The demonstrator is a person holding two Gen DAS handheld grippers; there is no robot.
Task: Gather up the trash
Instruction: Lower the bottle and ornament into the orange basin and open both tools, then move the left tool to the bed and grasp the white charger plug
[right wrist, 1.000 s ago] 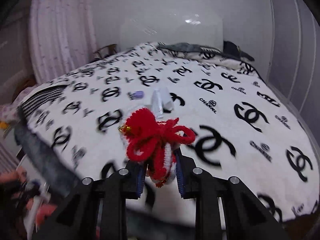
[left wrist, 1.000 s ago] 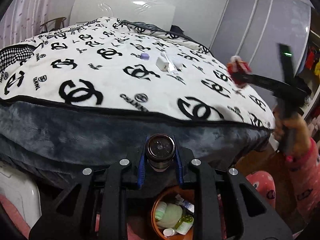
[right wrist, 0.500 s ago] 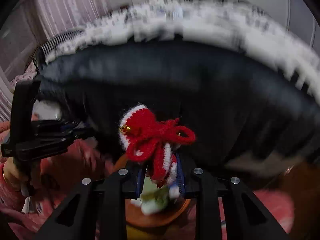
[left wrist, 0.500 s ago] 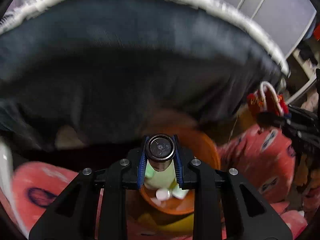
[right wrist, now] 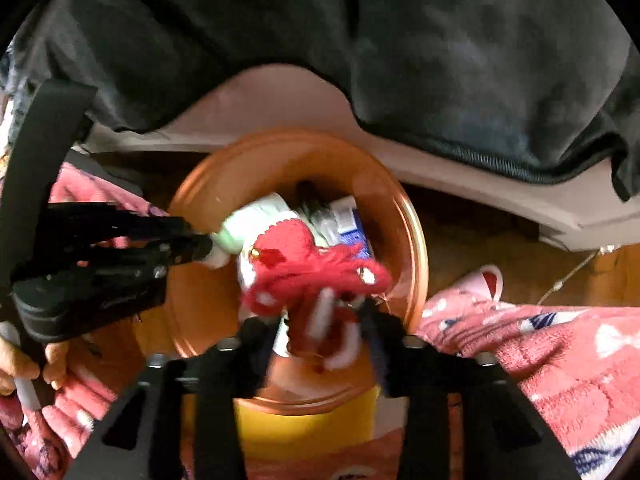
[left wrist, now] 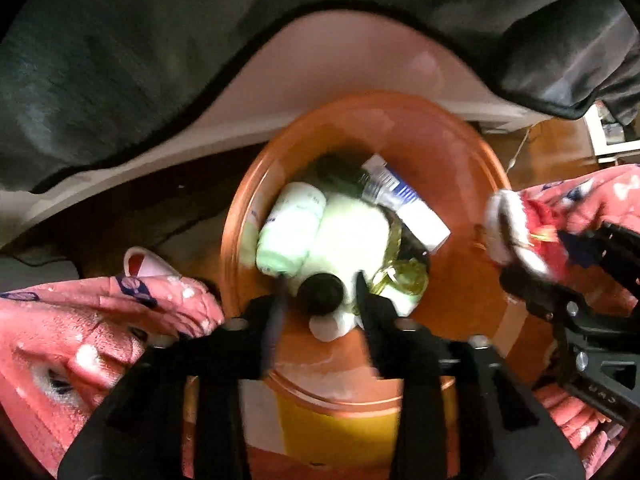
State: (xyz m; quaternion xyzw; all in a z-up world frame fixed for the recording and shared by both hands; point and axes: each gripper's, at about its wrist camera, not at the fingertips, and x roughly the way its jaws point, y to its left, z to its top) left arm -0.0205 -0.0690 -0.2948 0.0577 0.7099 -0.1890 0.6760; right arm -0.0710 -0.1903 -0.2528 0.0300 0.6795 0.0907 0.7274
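Nearest, left gripper (left wrist: 320, 300) pointing steeply down over the orange bin (left wrist: 460, 168), jaws opening, fingers spread to either side of a small dark-capped bottle (left wrist: 321, 293); pads apart from it, no visible contact. Right gripper (right wrist: 322, 320) likewise aimed down at the same bin, jaws opening, with the red and white knitted ornament (right wrist: 304, 268) between the fingers and blurred; cannot tell whether either pad touches it. Seen from the left camera, ornament at the bin's right rim.

Inside the bin: a pale green bottle (left wrist: 292, 232), a white and blue tube (left wrist: 404, 204), a yellowish clear container (left wrist: 404, 276), all heaped together. Beside the bin, pink patterned sleeves (left wrist: 80, 328). Beyond, a pale bed base (left wrist: 352, 52) under a dark grey blanket (left wrist: 140, 48) hanging over its edge.
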